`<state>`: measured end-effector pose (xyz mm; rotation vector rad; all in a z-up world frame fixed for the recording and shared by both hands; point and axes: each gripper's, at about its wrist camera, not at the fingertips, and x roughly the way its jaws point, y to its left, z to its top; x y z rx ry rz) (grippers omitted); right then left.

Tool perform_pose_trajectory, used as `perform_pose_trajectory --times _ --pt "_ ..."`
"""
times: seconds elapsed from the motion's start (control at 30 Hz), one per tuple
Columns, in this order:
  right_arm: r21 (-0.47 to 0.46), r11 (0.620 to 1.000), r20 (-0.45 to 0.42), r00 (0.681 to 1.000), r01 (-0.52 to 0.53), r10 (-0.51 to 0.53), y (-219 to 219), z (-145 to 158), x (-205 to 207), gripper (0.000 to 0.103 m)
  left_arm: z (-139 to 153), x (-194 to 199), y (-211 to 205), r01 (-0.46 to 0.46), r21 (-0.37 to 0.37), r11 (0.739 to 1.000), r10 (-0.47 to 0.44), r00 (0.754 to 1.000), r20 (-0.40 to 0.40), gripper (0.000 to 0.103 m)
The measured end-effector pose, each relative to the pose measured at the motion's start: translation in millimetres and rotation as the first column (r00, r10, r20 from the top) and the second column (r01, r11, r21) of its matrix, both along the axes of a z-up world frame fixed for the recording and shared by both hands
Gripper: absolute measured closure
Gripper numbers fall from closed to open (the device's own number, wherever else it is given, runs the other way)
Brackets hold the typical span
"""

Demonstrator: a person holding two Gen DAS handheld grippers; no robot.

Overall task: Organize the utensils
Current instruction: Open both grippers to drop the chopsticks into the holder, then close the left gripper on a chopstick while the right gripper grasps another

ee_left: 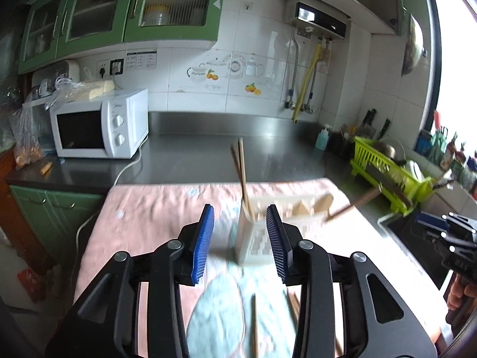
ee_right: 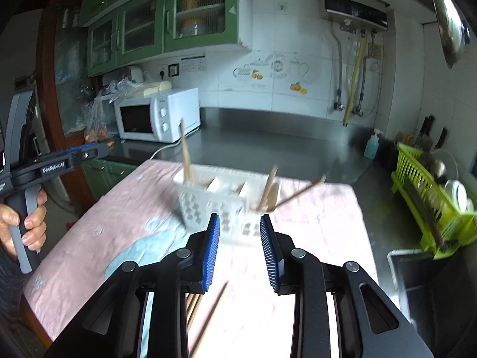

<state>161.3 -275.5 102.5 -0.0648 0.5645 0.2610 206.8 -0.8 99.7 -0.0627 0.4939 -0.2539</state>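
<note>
Both grippers hang over the pink cloth (ee_right: 313, 208) on the counter, each with its blue pads apart and nothing between them. The left gripper (ee_left: 240, 240) stands partly open just in front of the white utensil holder (ee_left: 262, 235), its jaws framing the near end of the box without touching it. The right gripper (ee_right: 240, 249) is parted a little less — it points at the holder's (ee_right: 214, 205) perforated front wall.

The holder sits on the cloth, divided into compartments. A pair of wooden chopsticks (ee_left: 241, 173) stands upright in the left end compartment; more wooden sticks (ee_right: 268, 188) lean out of the right end one. Loose chopsticks (ee_left: 254, 325) lie on the cloth close under the grippers, blurred.

A hand (ee_right: 28, 220) grips the left gripper's handle. Behind are a white microwave (ee_left: 101, 125) and, to the right, a green dish rack (ee_right: 429, 197).
</note>
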Motion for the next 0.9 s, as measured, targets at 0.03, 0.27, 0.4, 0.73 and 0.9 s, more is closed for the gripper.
perform_pose_trajectory --times 0.03,0.27,0.4,0.73,0.9 --pt "0.006 1.000 -0.016 1.000 -0.005 0.005 2.7 -10.9 -10.9 0.075 -5.7 -9.2 0.9 0.003 0.011 1.000 -0.003 1.000 -0.007 0.064" --pt "0.043 0.999 -0.155 0.988 0.000 0.006 23.4 -89.9 -68.9 0.075 -61.9 -69.1 9.6 0.021 0.051 0.998 -0.017 0.997 -0.079 0.062" --pt "0.022 0.999 -0.202 0.978 0.047 -0.041 32.2 -128.7 -93.7 0.075 -99.5 -91.1 11.6 0.029 0.061 0.998 -0.021 0.990 -0.139 0.062" --pt "0.084 0.991 -0.310 0.948 0.108 -0.077 31.5 -179.9 -110.2 0.075 -161.6 -124.2 6.3 0.071 0.081 0.994 -0.050 0.970 -0.238 0.062" --pt "0.080 0.991 -0.331 0.941 0.103 -0.071 36.0 -187.6 -108.2 0.078 -179.2 -127.5 1.0 0.104 0.088 0.991 -0.076 0.958 -0.277 0.062"
